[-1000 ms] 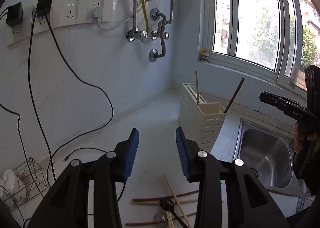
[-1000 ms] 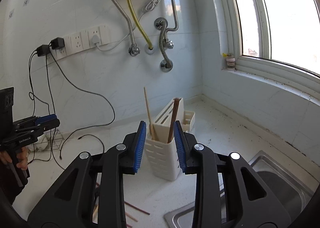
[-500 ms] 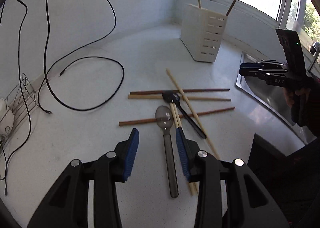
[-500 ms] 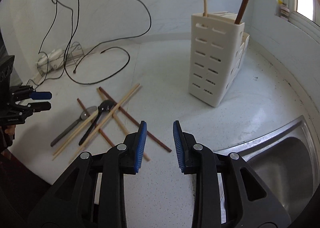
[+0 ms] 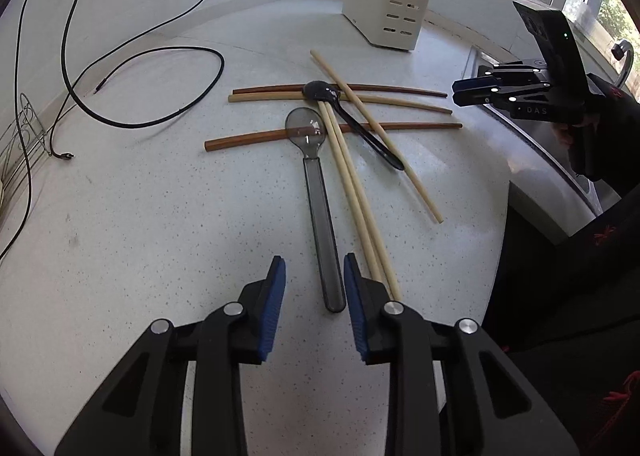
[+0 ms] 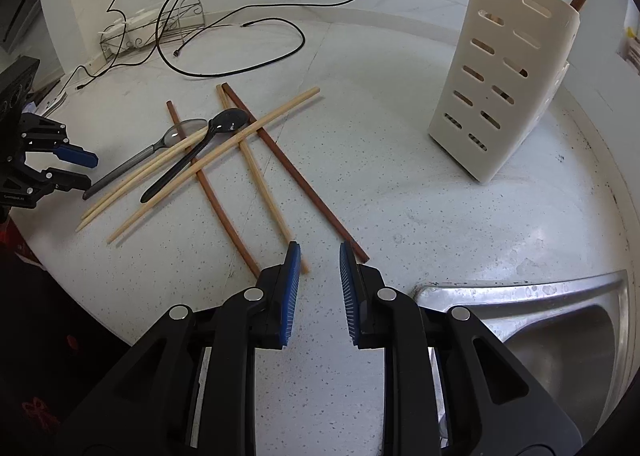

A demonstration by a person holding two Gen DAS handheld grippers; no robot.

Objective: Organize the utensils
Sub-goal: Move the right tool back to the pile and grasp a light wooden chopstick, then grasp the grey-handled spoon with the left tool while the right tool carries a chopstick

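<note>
Both grippers low, jaws apart.
The left gripper (image 5: 314, 272) and right gripper (image 6: 320, 258) each point forward and down, blue pads parted, gripping nothing.

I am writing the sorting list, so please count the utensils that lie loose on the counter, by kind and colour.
Light chopsticks: 4
Brown chopsticks: 2
Grey spoon: 1
Black spoon: 1
Total: 8
</note>
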